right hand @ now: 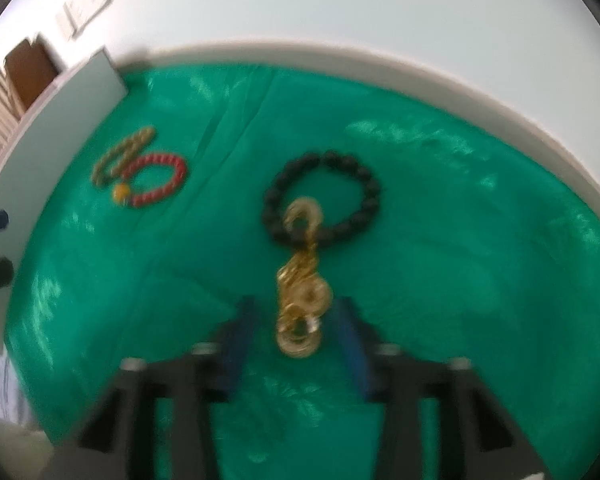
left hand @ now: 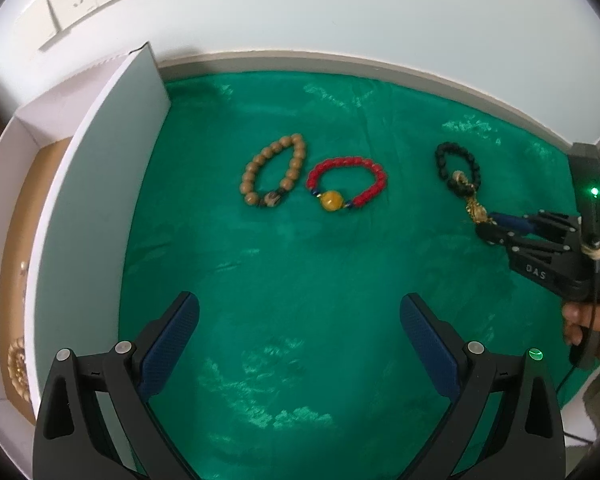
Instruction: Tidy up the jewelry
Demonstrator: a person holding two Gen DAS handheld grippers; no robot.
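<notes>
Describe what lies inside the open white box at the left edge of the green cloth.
Inside the open white box, a brown cardboard floor shows, with gold-coloured beaded jewellery near the front and a small pale piece further back. The tall white wall hides the rest.

three bead bracelets are lying flat on the green cloth: a tan wooden-bead bracelet [left hand: 274, 172] with one darker patterned bead at its near end, and just beside it on the right a red bead bracelet [left hand: 346, 184] with a big round yellow bead flanked by small blue ones. well apart to the right is a black bead bracelet [right hand: 322, 196] with a gold charm tassel [right hand: 302, 300] trailing off its near side in a straight line, gold rings at the end. the right-wrist view is blurry, so the charm's finer details are hard to make out.
</notes>
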